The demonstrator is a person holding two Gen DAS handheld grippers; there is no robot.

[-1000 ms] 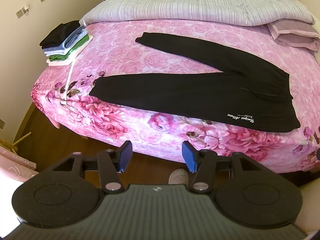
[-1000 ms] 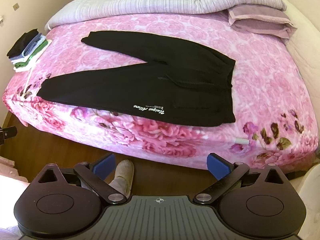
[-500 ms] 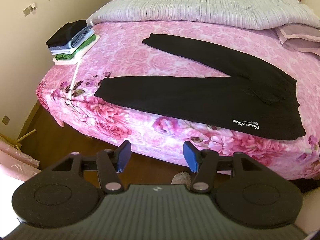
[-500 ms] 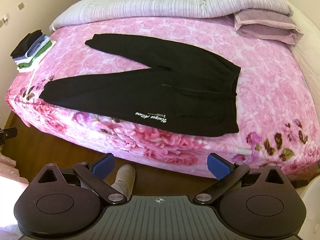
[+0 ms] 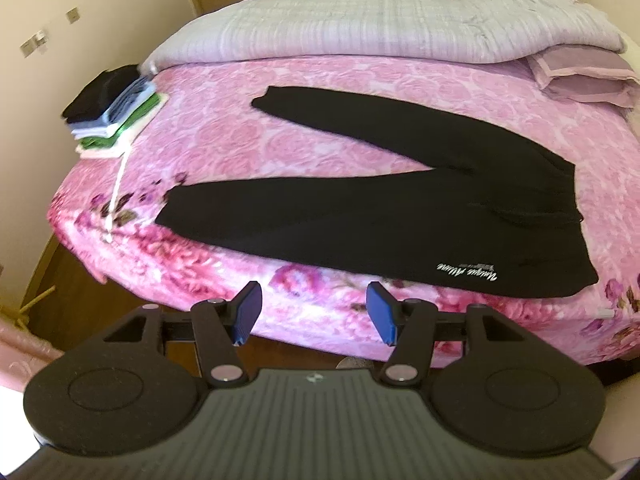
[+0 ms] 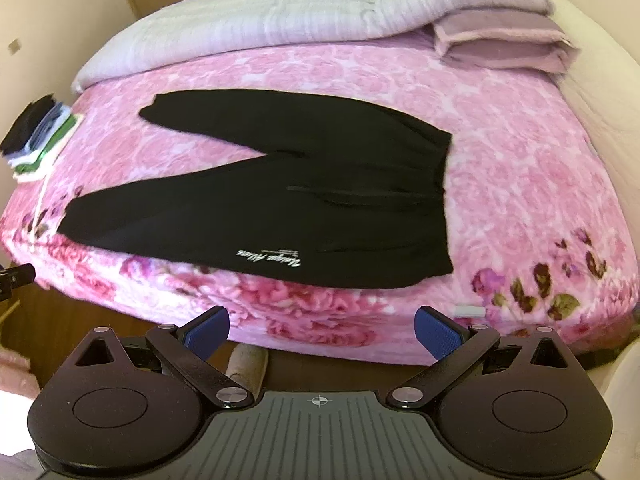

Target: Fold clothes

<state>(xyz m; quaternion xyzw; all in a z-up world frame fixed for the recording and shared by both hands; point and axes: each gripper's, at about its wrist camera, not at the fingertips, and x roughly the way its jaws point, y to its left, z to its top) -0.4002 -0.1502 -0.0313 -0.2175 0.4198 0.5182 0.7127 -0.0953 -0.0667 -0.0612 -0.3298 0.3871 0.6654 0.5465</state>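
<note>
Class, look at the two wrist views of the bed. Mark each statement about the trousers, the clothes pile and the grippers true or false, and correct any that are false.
1. The black trousers lie spread flat on the pink floral bed cover with the legs apart. True.
2. The left gripper is shut on a trouser leg. False: it is open, short of the bed, and holds nothing.
3. A stack of folded clothes sits near the bed's far left corner. True.
4. The right gripper is touching the waistband. False: it is open, clear of the trousers.
5. White lettering shows on the trousers near the front edge of the bed. True.
</note>
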